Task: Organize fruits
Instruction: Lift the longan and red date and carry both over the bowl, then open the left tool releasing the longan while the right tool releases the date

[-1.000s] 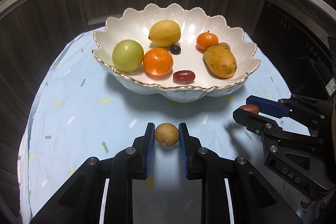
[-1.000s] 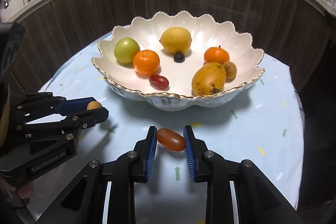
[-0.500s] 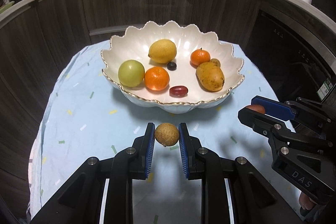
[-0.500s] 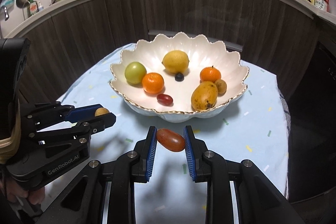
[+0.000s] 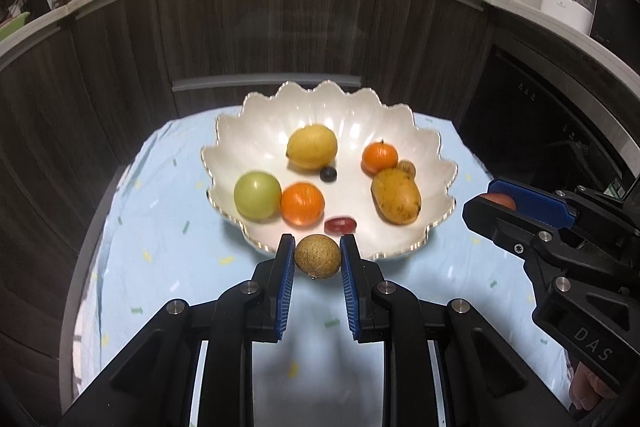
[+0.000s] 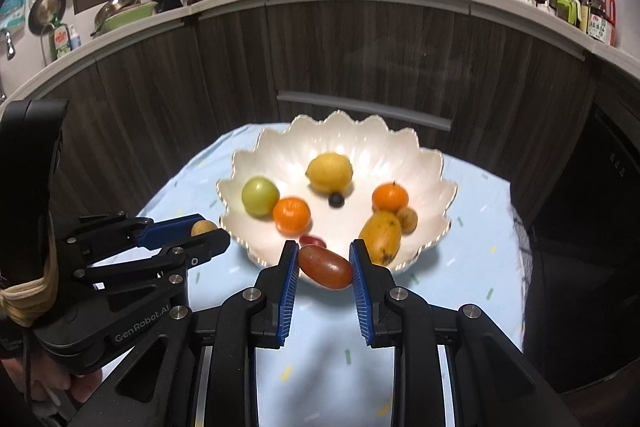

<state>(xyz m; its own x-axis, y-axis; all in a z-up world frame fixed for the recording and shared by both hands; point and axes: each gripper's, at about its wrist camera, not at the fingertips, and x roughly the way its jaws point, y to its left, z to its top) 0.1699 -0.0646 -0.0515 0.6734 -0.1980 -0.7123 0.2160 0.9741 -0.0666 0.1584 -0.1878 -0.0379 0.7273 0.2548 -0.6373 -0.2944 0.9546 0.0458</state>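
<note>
Left wrist view: left gripper [image 5: 317, 258] clamps a tan round fruit [image 5: 317, 256] just near of the scalloped bowl [image 5: 436, 163]; right wrist view: right gripper [image 6: 325, 266] clamps a red oblong fruit [image 6: 325, 266] over the bowl's near rim.

Two sets of matte black tongs, the left tongs [image 5: 318, 259] and the right tongs [image 6: 325, 263], each carry two angular linkage arms studded with round silver screws and tipped with ribbed blue pads [image 5: 285, 279]. Seen from the side, the left unit bears pale "GenRobot.AI" lettering on its body, with a tan strap knotted round its tall black handle; the right unit is stamped "DAS". A person's hand [image 6: 56, 383] shows below the left handle.
</note>
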